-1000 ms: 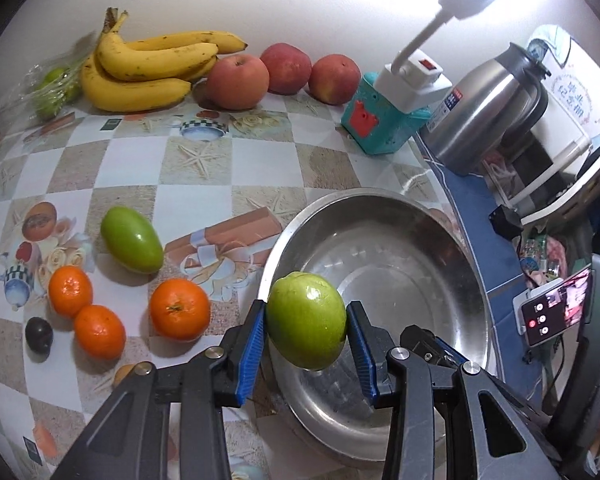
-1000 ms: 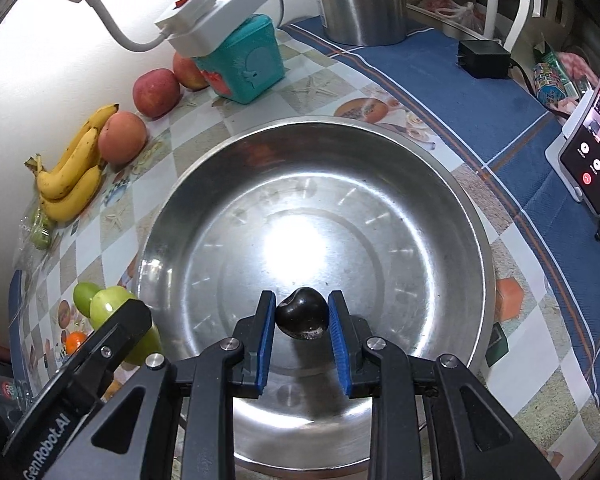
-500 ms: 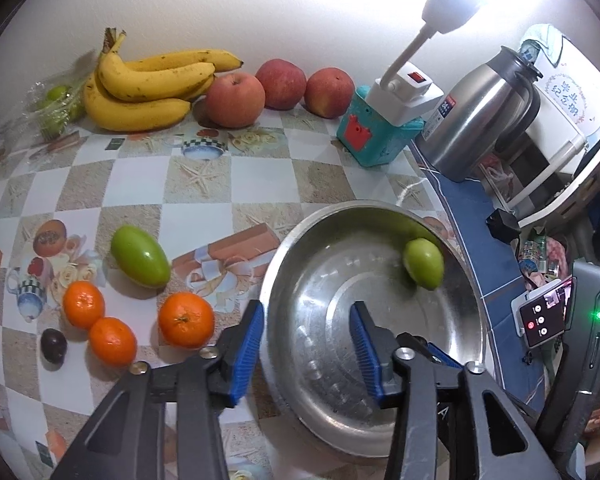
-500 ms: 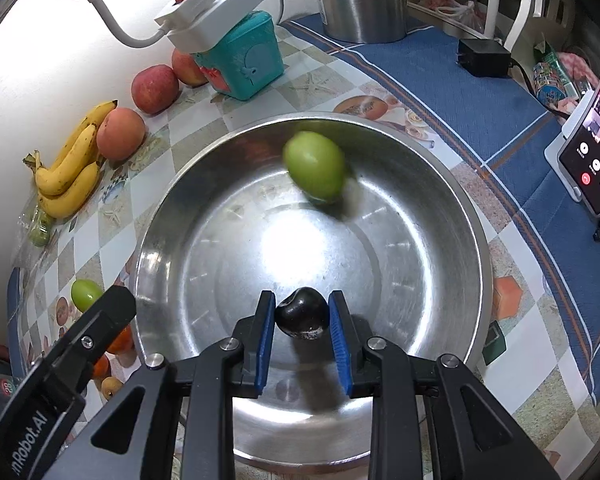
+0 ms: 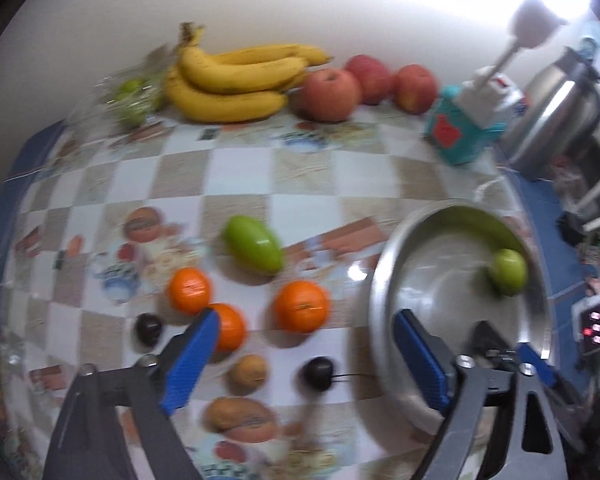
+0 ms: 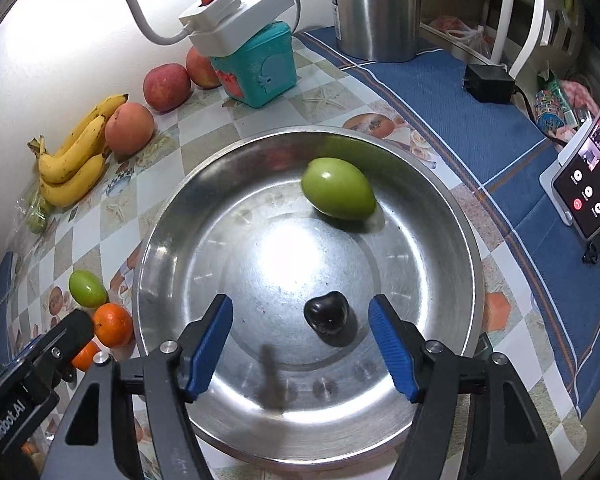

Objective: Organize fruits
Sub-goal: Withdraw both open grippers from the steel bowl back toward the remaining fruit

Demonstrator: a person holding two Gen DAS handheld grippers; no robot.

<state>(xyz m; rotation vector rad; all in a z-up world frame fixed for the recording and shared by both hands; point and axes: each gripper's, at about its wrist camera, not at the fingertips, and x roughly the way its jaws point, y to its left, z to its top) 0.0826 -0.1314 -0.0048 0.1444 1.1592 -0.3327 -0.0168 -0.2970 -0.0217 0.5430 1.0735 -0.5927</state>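
While both tongs point(image 5: 304, 350) point(image 6: 302, 344) gape empty: bowl point(image 6: 172, 216) holds two fruits; three oranges point(image 5: 301, 306) outside.

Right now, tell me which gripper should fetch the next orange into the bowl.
Left. The left gripper, jaws just opened and empty, hangs over the oranges. The right gripper, also just opened, is above the bowl, over the dark fruit.

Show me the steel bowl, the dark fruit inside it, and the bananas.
steel bowl point(image 6: 432, 184): right wrist view, far rim.
dark fruit point(image 6: 327, 316): right wrist view, its glossy top.
bananas point(image 5: 236, 76): left wrist view, middle of the bunch.
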